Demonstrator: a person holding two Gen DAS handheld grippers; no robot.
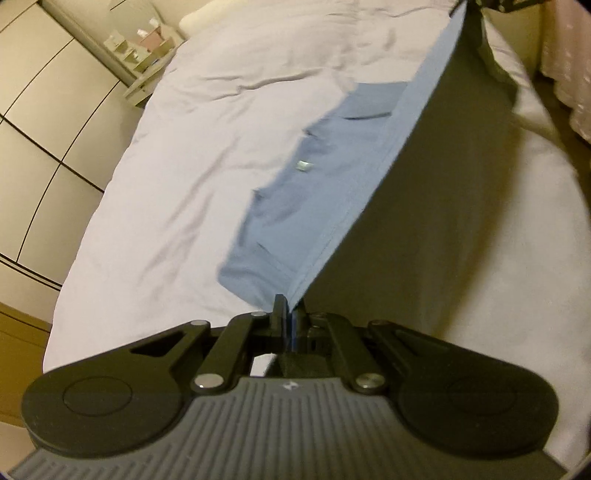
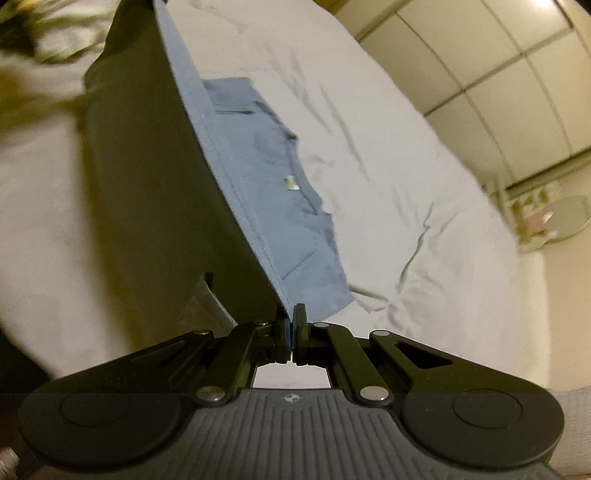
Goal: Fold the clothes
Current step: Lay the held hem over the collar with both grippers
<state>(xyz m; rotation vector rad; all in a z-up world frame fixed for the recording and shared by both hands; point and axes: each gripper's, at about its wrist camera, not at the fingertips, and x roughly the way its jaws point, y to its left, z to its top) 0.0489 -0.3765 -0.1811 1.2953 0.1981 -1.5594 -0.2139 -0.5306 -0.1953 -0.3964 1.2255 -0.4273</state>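
Observation:
A light blue garment (image 1: 332, 173) hangs stretched between both grippers above a bed with a pale sheet (image 1: 192, 147). My left gripper (image 1: 290, 308) is shut on one corner of its hem. In the right wrist view the same blue garment (image 2: 266, 177) runs away from my right gripper (image 2: 290, 317), which is shut on the opposite corner. The taut hem forms a straight edge, with the fabric's shaded side facing the dark half of each view. A small label (image 1: 303, 166) shows on the cloth. The other gripper (image 1: 498, 3) is just visible at the top edge.
Cream wardrobe doors (image 1: 44, 122) line the far side of the bed. A small shelf with boxes (image 1: 144, 55) stands by the bed's head. The pale sheet (image 2: 406, 177) is rumpled. Pink curtain fabric (image 1: 569, 74) hangs at the right.

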